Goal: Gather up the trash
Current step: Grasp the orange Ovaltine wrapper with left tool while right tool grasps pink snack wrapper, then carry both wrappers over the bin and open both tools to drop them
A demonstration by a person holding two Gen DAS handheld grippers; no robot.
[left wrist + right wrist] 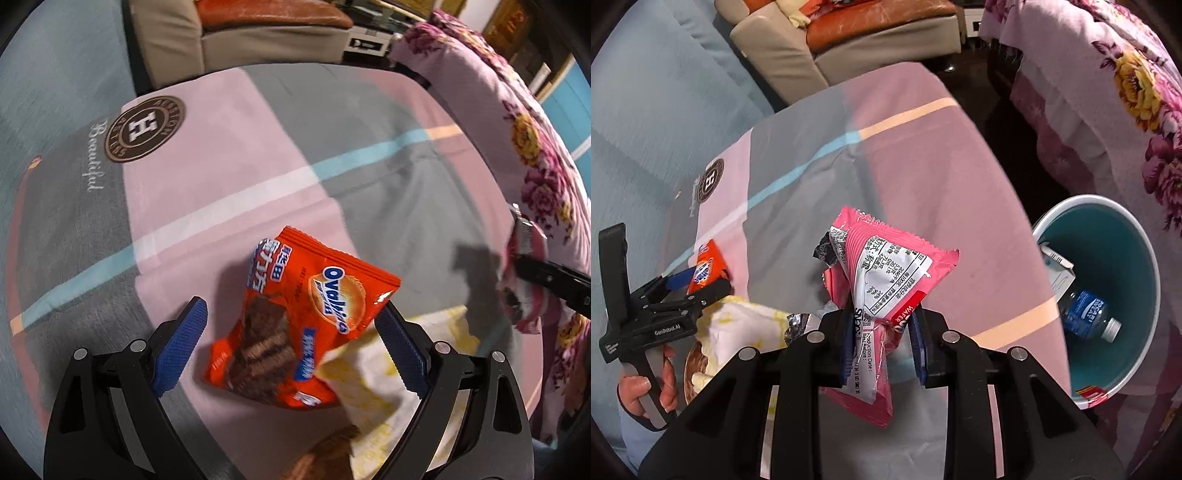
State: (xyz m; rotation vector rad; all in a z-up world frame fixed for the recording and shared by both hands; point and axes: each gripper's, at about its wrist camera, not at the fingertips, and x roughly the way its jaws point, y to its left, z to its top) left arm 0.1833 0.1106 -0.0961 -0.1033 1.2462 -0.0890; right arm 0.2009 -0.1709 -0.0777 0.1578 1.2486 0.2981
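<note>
An orange Ovaltine wrapper (306,314) lies on the pink and grey tablecloth (229,155). My left gripper (290,312) points down over it, open, with a blue pad on either side of the wrapper and the left pad clear of it. In the right wrist view the left gripper (698,284) sits at the far left over the same orange wrapper (705,269), with a hand on its handle. My right gripper (881,314) is shut on a crumpled pink wafer wrapper (886,273), held above the table.
A white bin with a teal inside (1108,221) stands off the table's right edge, holding a water bottle (1086,314) and a carton (1058,266). A white and yellow bag (376,376), silver foil (798,319) and a brown dish (690,365) lie near the left gripper. Floral cloth (1126,92) hangs at the right.
</note>
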